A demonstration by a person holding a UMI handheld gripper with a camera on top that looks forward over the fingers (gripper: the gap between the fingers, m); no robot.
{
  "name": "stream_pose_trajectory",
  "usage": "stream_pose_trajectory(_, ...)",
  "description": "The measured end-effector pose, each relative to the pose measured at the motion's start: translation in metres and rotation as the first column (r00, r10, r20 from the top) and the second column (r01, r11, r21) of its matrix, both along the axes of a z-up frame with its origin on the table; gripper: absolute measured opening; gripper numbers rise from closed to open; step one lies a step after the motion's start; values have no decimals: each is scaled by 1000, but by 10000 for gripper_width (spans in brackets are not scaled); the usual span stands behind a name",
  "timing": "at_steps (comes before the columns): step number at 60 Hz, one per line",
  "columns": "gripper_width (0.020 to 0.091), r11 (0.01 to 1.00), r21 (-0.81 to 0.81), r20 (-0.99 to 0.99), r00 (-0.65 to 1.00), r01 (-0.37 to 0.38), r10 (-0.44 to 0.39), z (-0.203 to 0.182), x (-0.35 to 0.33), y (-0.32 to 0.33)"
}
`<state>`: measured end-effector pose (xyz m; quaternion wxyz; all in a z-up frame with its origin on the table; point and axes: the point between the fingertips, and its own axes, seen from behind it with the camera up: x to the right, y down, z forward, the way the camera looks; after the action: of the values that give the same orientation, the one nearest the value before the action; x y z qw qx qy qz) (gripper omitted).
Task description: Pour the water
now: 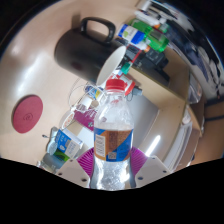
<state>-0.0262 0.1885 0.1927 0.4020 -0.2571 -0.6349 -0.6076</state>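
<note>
A clear plastic water bottle (113, 135) with a red cap and an orange-and-blue label stands upright between my gripper's (112, 160) fingers. Both purple pads (137, 156) press on its lower body, so the gripper is shut on it. The view is tilted and the bottle looks lifted off the table. Beyond it, further along the pale table (45, 80), stands a black kettle-like jug (85, 50) with a handle on top. The bottle's base is hidden below the fingers.
A round dark-red coaster (27, 113) lies on the table to the left. Small packets and bottles (64, 143) crowd beside the left finger. More packaged items (140, 38) stand beyond the jug, near a dark box (155, 78).
</note>
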Motion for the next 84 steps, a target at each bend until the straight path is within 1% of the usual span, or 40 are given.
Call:
stream_pose_trajectory(4, 454, 1000, 2, 97, 995, -3, 3, -5, -8, 1)
stream_pose_trajectory(8, 453, 1000, -4, 144, 990, 2, -1, -5, -12, 1)
stream_pose_trajectory(21, 452, 1000, 22, 213, 977, -4, -1, 5, -28, 0)
stream_pose_trajectory(30, 455, 1000, 9, 220, 975, -5, 3, 0, -27, -1)
stream_pose_trajectory(35, 455, 999, -33, 121, 993, 3, 1, -3, -22, -1)
stream_pose_trajectory(38, 453, 996, -83, -15, 1000, 17, -19, -2, -16, -1)
stream_pose_trajectory(41, 455, 989, -146, -208, 977, 11, -41, -3, -11, 0)
stream_pose_trajectory(44, 456, 978, -210, -419, 905, -21, -71, -5, -8, 0)
stream_pose_trajectory(46, 457, 971, -233, -553, 829, -58, -83, -3, -5, -3)
stream_pose_trajectory(47, 457, 970, -227, -626, 776, -86, -77, -4, -3, -2)
stream_pose_trajectory(48, 459, 965, -244, -678, 729, -96, -99, 1, -3, -2)
stream_pose_trajectory(51, 458, 954, -262, -827, 543, -147, -143, 0, 0, -2)
stream_pose_trajectory(54, 457, 932, -289, -920, 333, -220, -207, -8, -1, -3)
stream_pose_trajectory(57, 458, 910, -300, -954, 118, -287, -277, -17, -2, -5)
stream_pose_trajectory(59, 458, 903, -267, -956, -27, -337, -293, -29, 2, -9)
stream_pose_trajectory(60, 457, 888, -287, -941, -67, -358, -331, -23, 6, -9)
stream_pose_trajectory(63, 457, 867, -282, -896, -212, -410, -391, -35, 6, -11)
stream_pose_trajectory(66, 458, 840, -288, -843, -296, -459, -450, -46, 6, -12)
stream_pose_trajectory(67, 457, 846, -252, -831, -343, -470, -438, -63, 3, -13)
stream_pose_trajectory(68, 457, 833, -272, -821, -335, -481, -462, -54, 9, -11)
stream_pose_trajectory(69, 458, 833, -257, -810, -361, -490, -462, -62, 8, -10)
stream_pose_trajectory(73, 456, 825, -243, -777, -407, -510, -481, -73, 11, -8)
stream_pose_trajectory(81, 455, 813, -260, -778, -386, -521, -496, -98, 15, -8)
stream_pose_trajectory(84, 457, 814, -231, -791, -384, -533, -476, -96, 13, -11)
